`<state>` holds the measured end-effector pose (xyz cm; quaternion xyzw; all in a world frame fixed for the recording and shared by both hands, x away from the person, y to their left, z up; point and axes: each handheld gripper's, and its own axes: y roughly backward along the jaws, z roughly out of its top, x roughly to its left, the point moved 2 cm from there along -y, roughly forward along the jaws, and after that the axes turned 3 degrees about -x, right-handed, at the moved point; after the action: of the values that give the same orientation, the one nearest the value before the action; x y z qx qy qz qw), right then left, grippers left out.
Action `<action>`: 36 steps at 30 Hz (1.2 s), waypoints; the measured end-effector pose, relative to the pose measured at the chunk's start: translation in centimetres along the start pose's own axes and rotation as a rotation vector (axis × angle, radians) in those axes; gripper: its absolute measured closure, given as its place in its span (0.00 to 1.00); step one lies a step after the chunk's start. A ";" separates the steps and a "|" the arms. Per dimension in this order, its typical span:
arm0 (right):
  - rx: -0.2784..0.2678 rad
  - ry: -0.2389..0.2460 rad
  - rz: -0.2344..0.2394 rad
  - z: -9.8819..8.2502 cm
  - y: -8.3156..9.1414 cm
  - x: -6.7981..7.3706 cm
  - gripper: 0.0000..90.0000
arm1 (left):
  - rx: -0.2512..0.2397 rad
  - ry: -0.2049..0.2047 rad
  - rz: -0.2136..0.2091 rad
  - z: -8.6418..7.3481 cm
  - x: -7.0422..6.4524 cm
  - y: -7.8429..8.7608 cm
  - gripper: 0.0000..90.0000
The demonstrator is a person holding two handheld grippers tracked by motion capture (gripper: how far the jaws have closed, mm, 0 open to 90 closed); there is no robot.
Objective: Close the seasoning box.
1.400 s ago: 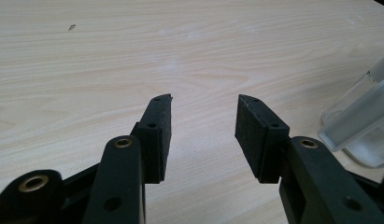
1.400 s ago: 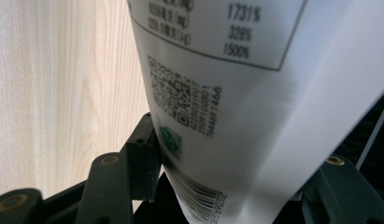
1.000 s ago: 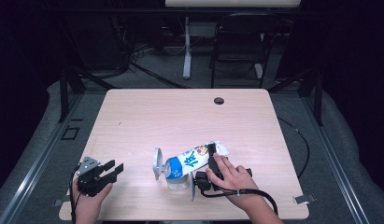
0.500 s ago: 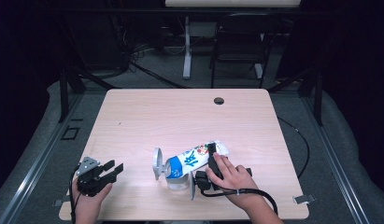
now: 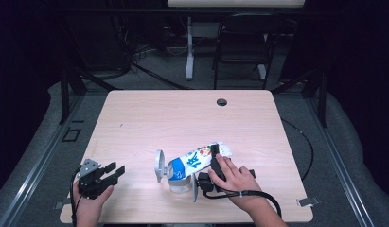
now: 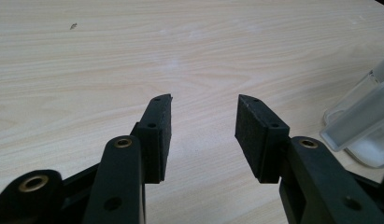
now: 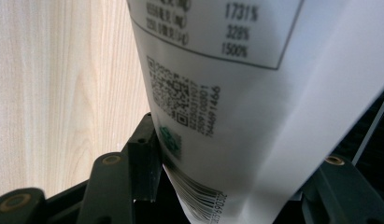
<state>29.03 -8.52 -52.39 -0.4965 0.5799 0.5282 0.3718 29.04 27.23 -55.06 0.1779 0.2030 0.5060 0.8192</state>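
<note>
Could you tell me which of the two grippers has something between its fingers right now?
The right gripper: it is clamped on the blue-and-white carton, tipped over a clear cup. The left gripper, near the table's left corner, is open and empty.

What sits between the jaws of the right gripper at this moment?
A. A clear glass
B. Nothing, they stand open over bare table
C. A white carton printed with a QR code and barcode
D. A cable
C: in the right gripper view the carton, with its QR code and barcode, fills the gap between the jaws of the right gripper; the high view shows it tipped toward a glass.
</note>
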 end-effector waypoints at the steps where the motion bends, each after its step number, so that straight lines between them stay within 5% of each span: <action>1: 0.000 0.001 0.000 0.0 0.0 0.0 0.51 | 0.000 0.000 0.000 0.0 0.0 0.0 0.63; 36: 0.002 0.030 -0.002 0.1 0.0 0.0 0.51 | -0.005 0.008 0.003 -0.1 0.1 0.0 0.62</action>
<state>29.04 -8.45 -52.39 -0.5046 0.5856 0.5196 0.3639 29.07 27.35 -55.15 0.1741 0.2045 0.5086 0.8180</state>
